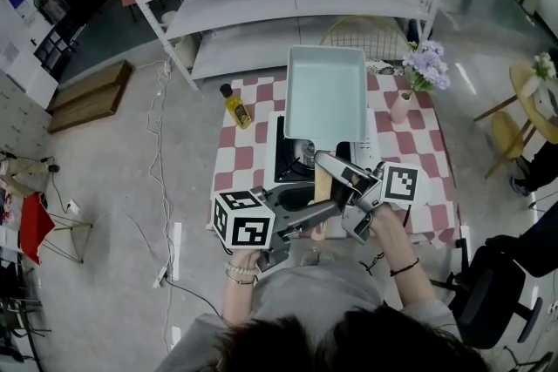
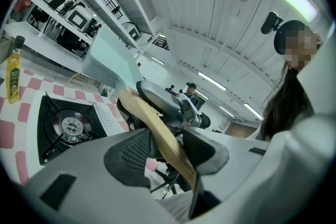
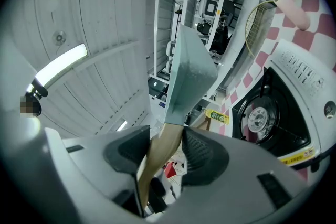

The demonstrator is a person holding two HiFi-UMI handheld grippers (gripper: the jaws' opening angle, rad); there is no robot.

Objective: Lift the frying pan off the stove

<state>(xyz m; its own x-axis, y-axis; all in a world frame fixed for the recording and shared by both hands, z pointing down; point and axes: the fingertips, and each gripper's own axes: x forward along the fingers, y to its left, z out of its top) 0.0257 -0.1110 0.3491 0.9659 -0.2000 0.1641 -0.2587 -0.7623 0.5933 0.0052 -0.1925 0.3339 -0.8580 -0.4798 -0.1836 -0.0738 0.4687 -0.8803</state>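
Observation:
The frying pan (image 1: 324, 91) is pale teal and square with a wooden handle (image 1: 323, 187). It hangs in the air above the black gas stove (image 1: 288, 148), clear of the burner (image 2: 71, 126). My left gripper (image 1: 331, 209) is shut on the handle's near part (image 2: 163, 136), its pads pressing both sides. My right gripper (image 1: 331, 163) is shut on the handle further up, close to the pan, with the wood (image 3: 163, 147) between its pads. In the right gripper view the pan (image 3: 191, 71) rises steeply beyond the jaws, with the stove (image 3: 273, 118) to the right.
The stove stands on a table with a red-and-white checked cloth (image 1: 244, 144). A yellow oil bottle (image 1: 235, 107) is at the back left, a pink vase of purple flowers (image 1: 411, 91) at the back right. White shelving (image 1: 296, 0) stands behind the table. Cables lie on the floor at left.

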